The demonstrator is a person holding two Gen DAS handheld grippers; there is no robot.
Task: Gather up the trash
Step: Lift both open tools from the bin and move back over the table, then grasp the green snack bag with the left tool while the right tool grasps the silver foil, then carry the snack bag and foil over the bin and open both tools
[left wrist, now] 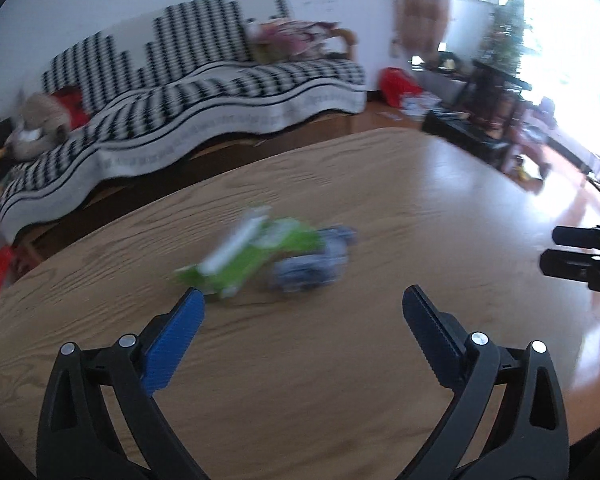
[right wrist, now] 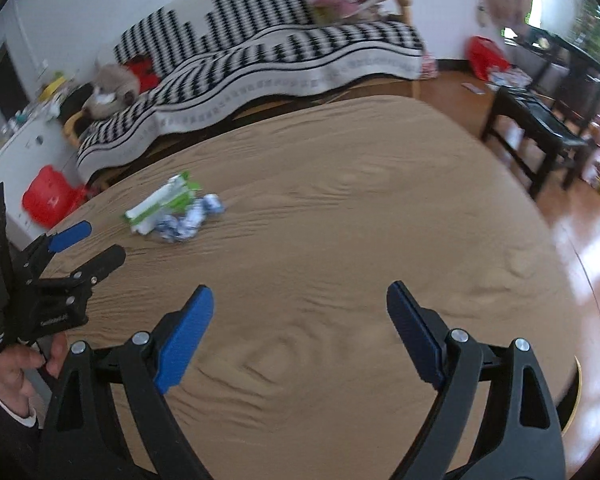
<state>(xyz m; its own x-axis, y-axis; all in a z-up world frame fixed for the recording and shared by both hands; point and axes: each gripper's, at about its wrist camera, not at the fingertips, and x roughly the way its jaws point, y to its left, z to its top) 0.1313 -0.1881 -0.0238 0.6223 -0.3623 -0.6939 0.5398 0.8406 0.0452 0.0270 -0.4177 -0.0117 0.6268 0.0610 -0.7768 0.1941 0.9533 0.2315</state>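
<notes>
Green wrapper point(right wrist: 162, 204) and blue-white wad point(right wrist: 190, 222) touching near table point(right wrist: 340, 200) left edge, broad bare top right, left gripper point(left wrist: 302, 300) and right gripper point(right wrist: 300, 296) both spread, empty, wrappers motion-blurred.

Green-white wrapper point(right wrist: 162, 204) – flat on table, touching crumpled blue-white wrapper point(right wrist: 190, 222)

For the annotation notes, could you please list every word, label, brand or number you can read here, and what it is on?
None can be read.
Left gripper: white lettering on its black body, too small and blurred.
Green and white wrapper: any print is blurred.
Crumpled blue and white wrapper: its pattern is blurred.
Sofa cover: marks along its white border are unreadable.
</notes>
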